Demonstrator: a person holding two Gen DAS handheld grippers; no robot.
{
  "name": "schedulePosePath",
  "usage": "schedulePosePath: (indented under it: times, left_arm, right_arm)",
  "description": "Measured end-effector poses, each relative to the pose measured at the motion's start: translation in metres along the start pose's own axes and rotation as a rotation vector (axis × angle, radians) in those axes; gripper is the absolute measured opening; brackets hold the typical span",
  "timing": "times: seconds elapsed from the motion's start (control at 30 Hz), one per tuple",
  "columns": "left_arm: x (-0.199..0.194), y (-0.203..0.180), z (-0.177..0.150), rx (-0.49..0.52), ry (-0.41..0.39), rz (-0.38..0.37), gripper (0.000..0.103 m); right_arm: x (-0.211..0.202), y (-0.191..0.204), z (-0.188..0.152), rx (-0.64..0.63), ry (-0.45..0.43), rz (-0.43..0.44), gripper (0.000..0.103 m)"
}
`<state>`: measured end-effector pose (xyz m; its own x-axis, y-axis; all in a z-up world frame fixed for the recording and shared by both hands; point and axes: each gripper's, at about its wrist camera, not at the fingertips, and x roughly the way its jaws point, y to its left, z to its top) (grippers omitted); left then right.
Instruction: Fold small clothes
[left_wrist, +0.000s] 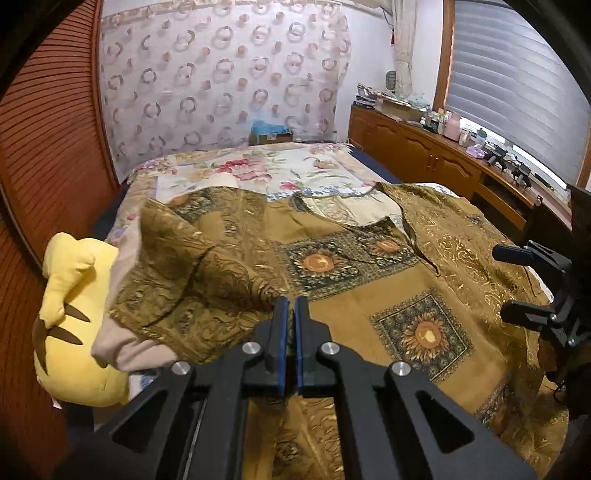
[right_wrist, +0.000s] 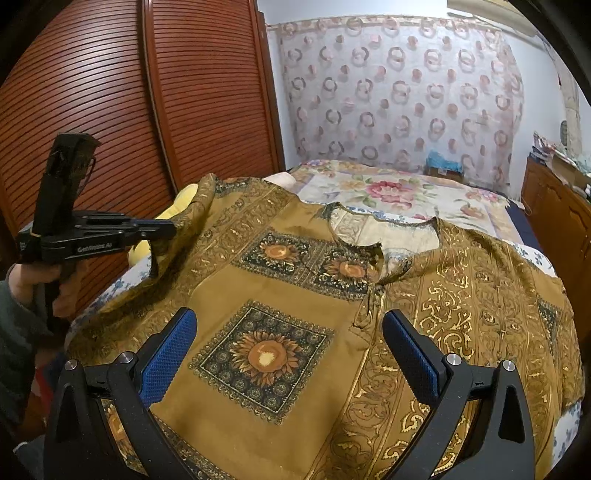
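Observation:
A mustard-brown shirt with sunflower squares and gold scrollwork (left_wrist: 354, 280) (right_wrist: 295, 295) lies spread on the bed, neckline toward the far end. My left gripper (left_wrist: 291, 306) is shut on the shirt's left edge; in the right wrist view (right_wrist: 173, 227) it holds that sleeve side lifted off the bed. My right gripper (right_wrist: 291, 332) is open and empty, hovering just above the shirt's front near the large sunflower square. It also shows at the right edge of the left wrist view (left_wrist: 506, 284), jaws apart.
A floral bedspread (left_wrist: 258, 166) covers the bed beyond the shirt. A yellow plush toy (left_wrist: 74, 317) and a beige cloth (left_wrist: 125, 347) lie at the bed's left edge by the slatted wooden wardrobe (right_wrist: 110, 92). A cluttered wooden dresser (left_wrist: 424, 144) stands along the right.

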<state>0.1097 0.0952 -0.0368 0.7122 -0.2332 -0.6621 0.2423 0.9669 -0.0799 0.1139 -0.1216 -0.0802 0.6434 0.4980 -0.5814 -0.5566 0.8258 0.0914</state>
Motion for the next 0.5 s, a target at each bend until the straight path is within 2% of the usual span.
schedulePosePath:
  times: [0.13,0.23,0.37,0.5]
  left_arm:
    - [-0.013,0.019,-0.002,-0.013,-0.026,0.085,0.009]
    - [-0.015,0.039,-0.007,-0.041,-0.011,0.108,0.015]
    - [-0.013,0.061,-0.013,-0.064,0.009,0.162,0.016]
    - [-0.021,0.083,-0.015,-0.125,-0.015,0.178,0.017]
  right_arm:
    - [0.001,0.0,-0.001,0.0,0.0,0.001,0.102]
    - [0.003,0.0,-0.001,-0.002,0.002,0.003,0.102]
    - [0.006,0.001,0.0,-0.003,0.009,0.004,0.102]
    - [0.009,0.002,0.0,-0.005,0.016,0.001,0.102]
